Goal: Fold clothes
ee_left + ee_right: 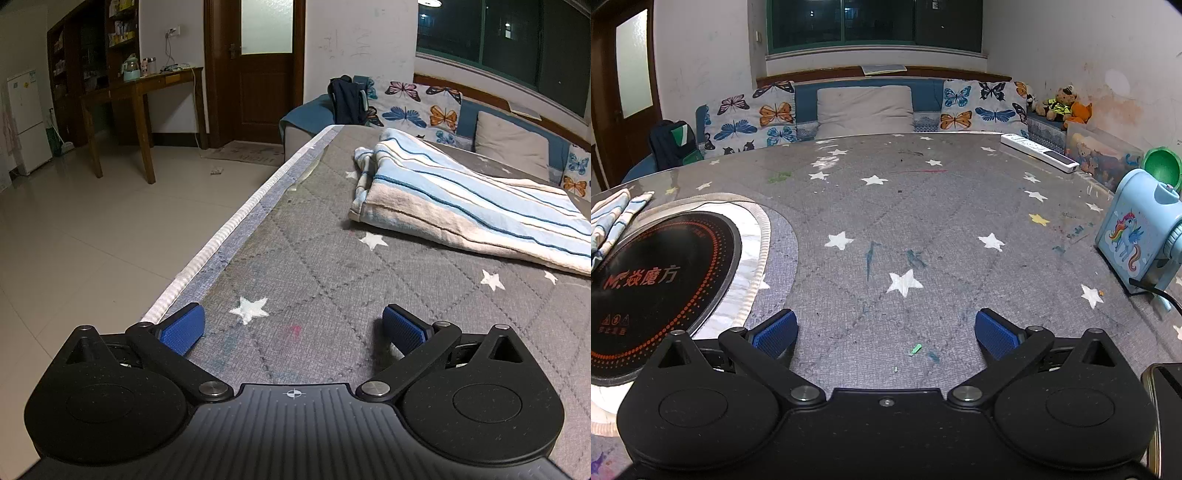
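Observation:
A blue-and-white striped garment (pixel 461 199) lies folded on the grey star-patterned table cover (pixel 314 258), ahead and to the right of my left gripper (pixel 293 326). The left gripper is open and empty, low over the table near its left edge. In the right wrist view only a corner of the garment (pixel 613 218) shows at the far left. My right gripper (pixel 886 330) is open and empty over the bare table cover (pixel 905 206).
A black round induction hob (pixel 657 280) is set in the table to the left of the right gripper. A blue unicorn pencil sharpener (pixel 1141 236) and a white power strip (pixel 1038 151) stand at the right. A sofa with butterfly cushions (pixel 864 107) lies behind the table. Tiled floor (pixel 92 229) lies left of the table edge.

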Available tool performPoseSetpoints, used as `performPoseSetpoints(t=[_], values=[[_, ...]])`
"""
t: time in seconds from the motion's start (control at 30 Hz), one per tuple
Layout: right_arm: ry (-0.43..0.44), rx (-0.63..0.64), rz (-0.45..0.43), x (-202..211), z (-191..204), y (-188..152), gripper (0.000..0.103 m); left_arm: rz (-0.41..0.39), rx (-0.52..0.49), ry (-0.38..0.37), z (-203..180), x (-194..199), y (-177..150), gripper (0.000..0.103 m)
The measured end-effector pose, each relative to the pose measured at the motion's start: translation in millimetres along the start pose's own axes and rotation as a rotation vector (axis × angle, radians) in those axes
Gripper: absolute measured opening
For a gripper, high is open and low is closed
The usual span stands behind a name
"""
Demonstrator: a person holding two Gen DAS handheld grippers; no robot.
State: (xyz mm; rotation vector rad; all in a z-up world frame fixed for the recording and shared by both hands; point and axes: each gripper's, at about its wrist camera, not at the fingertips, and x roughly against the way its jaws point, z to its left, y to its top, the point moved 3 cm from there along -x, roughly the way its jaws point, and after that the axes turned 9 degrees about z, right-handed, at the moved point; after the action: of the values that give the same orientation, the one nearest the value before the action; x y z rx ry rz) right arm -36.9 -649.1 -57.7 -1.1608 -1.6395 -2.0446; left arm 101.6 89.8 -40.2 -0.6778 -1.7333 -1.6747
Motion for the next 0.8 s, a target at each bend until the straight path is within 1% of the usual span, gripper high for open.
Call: performPoseSetpoints(t=[0.8], values=[[0.000,0.001,-0.002,0.1,-2.8,-0.3,0.103,-0.001,0.000,0.001,-1.3,-0.5,-0.9,0.103]])
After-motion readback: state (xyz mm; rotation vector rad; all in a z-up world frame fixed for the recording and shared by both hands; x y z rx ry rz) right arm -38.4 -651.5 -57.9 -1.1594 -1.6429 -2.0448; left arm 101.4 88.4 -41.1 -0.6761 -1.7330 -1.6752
